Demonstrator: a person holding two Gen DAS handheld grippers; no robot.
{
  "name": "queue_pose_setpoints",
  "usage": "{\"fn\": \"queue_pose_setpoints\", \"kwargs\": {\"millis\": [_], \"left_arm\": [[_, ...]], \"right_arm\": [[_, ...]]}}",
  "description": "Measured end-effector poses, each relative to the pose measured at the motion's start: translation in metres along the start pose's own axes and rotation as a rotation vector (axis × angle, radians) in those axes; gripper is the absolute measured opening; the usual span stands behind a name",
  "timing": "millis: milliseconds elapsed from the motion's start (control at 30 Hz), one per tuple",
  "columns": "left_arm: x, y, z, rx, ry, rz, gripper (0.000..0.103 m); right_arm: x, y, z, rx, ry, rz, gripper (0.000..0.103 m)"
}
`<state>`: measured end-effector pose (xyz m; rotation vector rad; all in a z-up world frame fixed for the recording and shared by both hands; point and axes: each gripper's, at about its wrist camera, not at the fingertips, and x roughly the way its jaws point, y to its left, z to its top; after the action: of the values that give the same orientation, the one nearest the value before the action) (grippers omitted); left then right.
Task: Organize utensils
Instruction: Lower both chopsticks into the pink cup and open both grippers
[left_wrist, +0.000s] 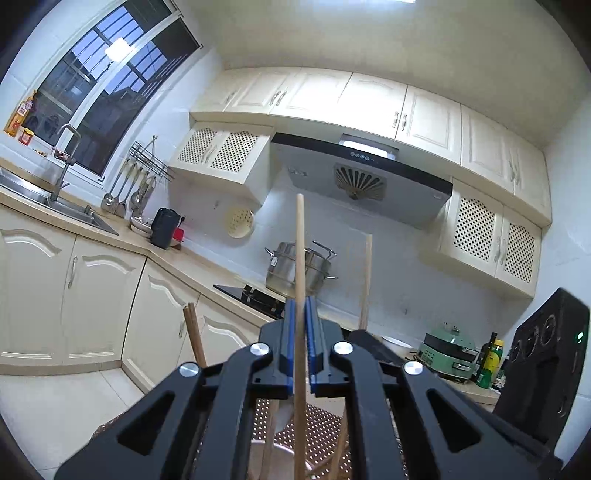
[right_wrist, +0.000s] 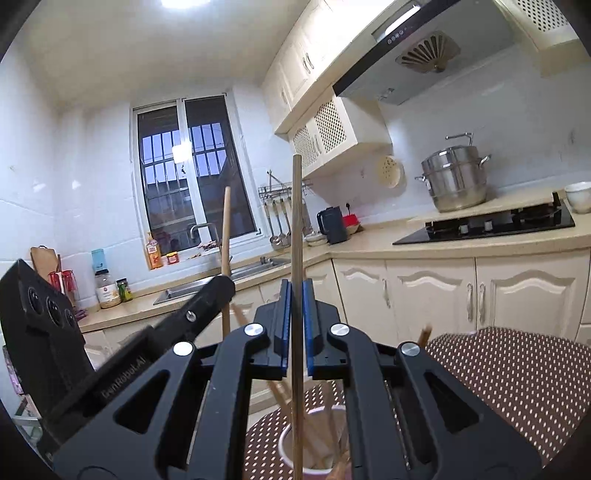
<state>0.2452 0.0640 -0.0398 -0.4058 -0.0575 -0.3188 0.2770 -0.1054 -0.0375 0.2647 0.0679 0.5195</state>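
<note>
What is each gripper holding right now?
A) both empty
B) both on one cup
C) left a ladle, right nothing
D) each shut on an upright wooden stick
D: the left gripper is shut on a light wooden stick, and the right gripper on a darker wooden stick, both upright above the cup.

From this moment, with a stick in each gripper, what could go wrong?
1. Both the left gripper and right gripper clamp long wooden utensil handles directly above one crowded cup; the handles may collide.
2. Catching the other sticks could perhaps tip the cup on the dotted cloth.
</note>
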Motion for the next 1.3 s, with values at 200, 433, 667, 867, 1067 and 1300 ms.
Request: {"fn": "queue_pose_setpoints", "kwargs": {"millis": [200,433,667,867,1067,1300], "left_arm": [[0.016,0.009,-0.005,-0.005,-0.009,0.008,0.006],[0.031,0.011,-0.011,0.008,-0.020,0.018,0.006],[0.037,0.010,-0.025,0.066,-0.021,0.057,0.006],[0.039,0.014,-0.035,0.076,0.009,0.070,0.006],[0.028,0.015,-0.038,0.067,0.061,0.065,0.006],[0.016,0.017,-0.038,0.038,0.120,0.051,0.027]], "right_arm": [[0.009,-0.009,0.006,0.012,-0.026,-0.008,0.007],[0.016,-0.015,0.014,0.019,-0.049,-0.007,0.007],[0.020,-0.013,0.012,0.000,-0.061,-0.021,0.007],[0.019,-0.011,0.010,-0.016,-0.059,-0.030,0.007],[0.015,-0.009,0.007,-0.039,-0.056,-0.049,0.007],[0.011,0.000,0.002,-0.100,-0.045,-0.075,0.007]]}}
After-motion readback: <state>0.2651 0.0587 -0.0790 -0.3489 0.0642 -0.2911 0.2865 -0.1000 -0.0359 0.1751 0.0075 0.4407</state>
